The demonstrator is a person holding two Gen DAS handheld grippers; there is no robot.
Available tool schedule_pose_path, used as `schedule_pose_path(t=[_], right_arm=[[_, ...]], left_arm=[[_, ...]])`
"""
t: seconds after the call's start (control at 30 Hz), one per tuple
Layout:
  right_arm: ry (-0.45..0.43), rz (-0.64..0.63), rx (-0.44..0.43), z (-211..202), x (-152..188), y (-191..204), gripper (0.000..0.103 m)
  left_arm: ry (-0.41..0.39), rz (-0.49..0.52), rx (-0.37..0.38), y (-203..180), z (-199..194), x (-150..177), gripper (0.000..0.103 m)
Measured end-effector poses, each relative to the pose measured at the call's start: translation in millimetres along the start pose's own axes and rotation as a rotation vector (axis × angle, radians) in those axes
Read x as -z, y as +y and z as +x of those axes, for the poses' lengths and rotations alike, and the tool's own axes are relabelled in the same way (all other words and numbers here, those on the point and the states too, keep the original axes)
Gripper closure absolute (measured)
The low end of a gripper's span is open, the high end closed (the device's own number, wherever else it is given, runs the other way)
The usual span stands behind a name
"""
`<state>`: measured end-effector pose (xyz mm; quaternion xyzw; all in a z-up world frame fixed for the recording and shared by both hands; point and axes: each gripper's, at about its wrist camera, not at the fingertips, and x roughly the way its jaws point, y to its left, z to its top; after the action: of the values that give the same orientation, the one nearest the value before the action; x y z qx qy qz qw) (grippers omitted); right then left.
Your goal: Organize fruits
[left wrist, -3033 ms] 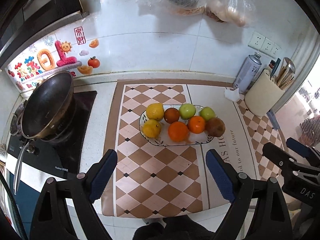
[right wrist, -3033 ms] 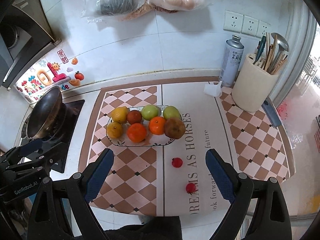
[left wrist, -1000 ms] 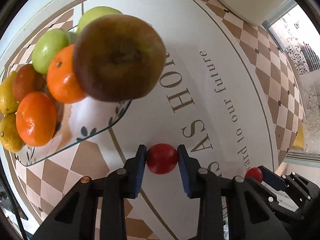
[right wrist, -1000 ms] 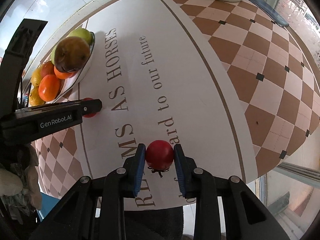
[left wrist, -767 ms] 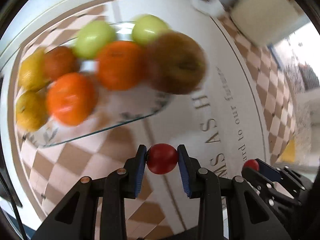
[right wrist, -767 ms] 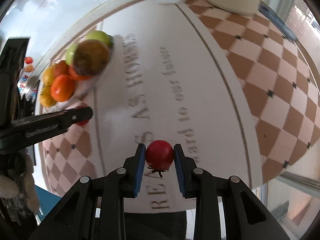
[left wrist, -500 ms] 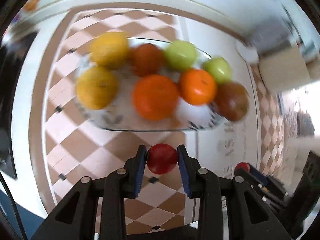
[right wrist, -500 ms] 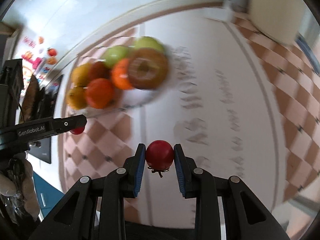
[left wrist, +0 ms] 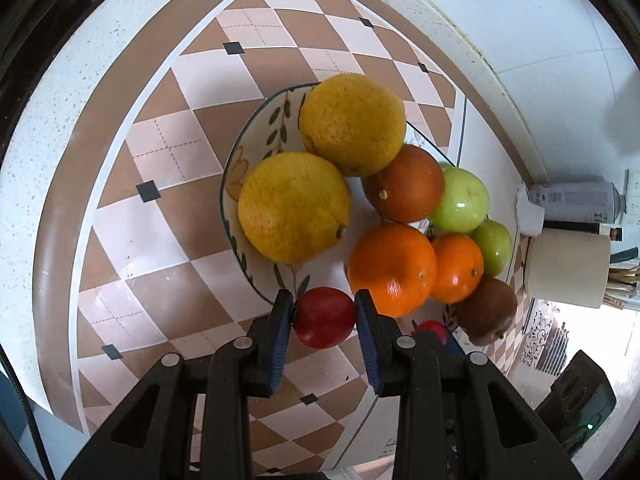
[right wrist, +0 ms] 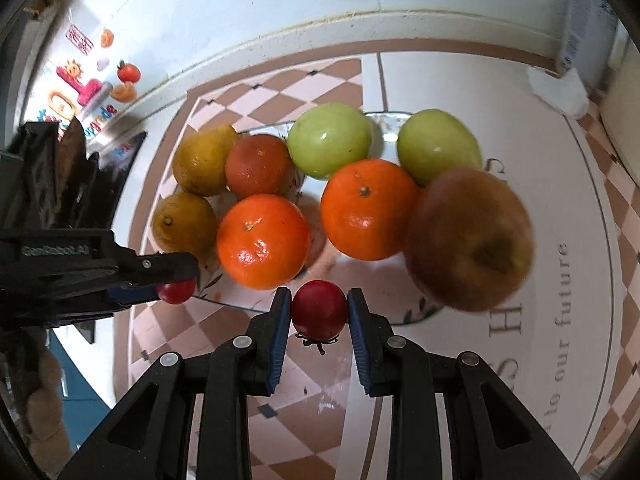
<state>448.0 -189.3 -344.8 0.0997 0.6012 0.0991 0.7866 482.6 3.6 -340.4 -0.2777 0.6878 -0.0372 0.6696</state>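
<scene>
While both grippers are hanging over the near edge of the fruit plate (left wrist: 256,136), each one is gripping a small red tomato, so the task is looking mostly done but not finished. The left gripper (left wrist: 323,318) is clamping its tomato (left wrist: 323,316) between the blue pads, jaws narrowed down to the fruit's width, just over the plate's rim beside the nearer lemon (left wrist: 294,206) and the big orange (left wrist: 392,268). The right gripper (right wrist: 318,314) is pinching the second tomato (right wrist: 318,312) the same way, stem end facing the camera, in front of the gap between the two oranges (right wrist: 368,208) and next to the brown apple (right wrist: 468,236). The plate is already carrying two lemons, a dark reddish orange, two bright oranges, two green apples and the brown apple, all crowded together. No loose fruit is showing on the checked mat (right wrist: 248,92) in either view. What is remaining, as I judge it: lowering both tomatoes into the little free space along the near side of the plate and letting go. Space is tight there; a tomato may be rolling off the rim if released too high.
</scene>
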Motion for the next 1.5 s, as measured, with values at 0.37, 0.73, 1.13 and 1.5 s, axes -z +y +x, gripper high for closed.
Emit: schedule_pose_path(t=[0.37, 0.73, 1.13, 1.5], right_arm=[[0.005, -0.031, 0.019, 6.7, -8.0, 7.9, 0.037], [-0.027, -0.011, 0.055, -50.0, 4.7, 12.1, 0.019], [-0.049, 0.047, 0.122, -101.0, 10.5, -9.5, 0.009], [-0.125, 0.029, 0.138, -165.0, 34.0, -6.0, 0.008]], left_arm=[[0.028, 0.009, -0.017, -1.3, 10.2, -7.1, 0.072], [-0.091, 0.219, -0.169, -24.9, -32.2, 8.1, 0.026], [-0.189, 0.349, -0.383, -23.8, -60.0, 52.7, 0.009], [-0.331, 0.375, -0.372, -44.5, -106.5, 98.7, 0.009]])
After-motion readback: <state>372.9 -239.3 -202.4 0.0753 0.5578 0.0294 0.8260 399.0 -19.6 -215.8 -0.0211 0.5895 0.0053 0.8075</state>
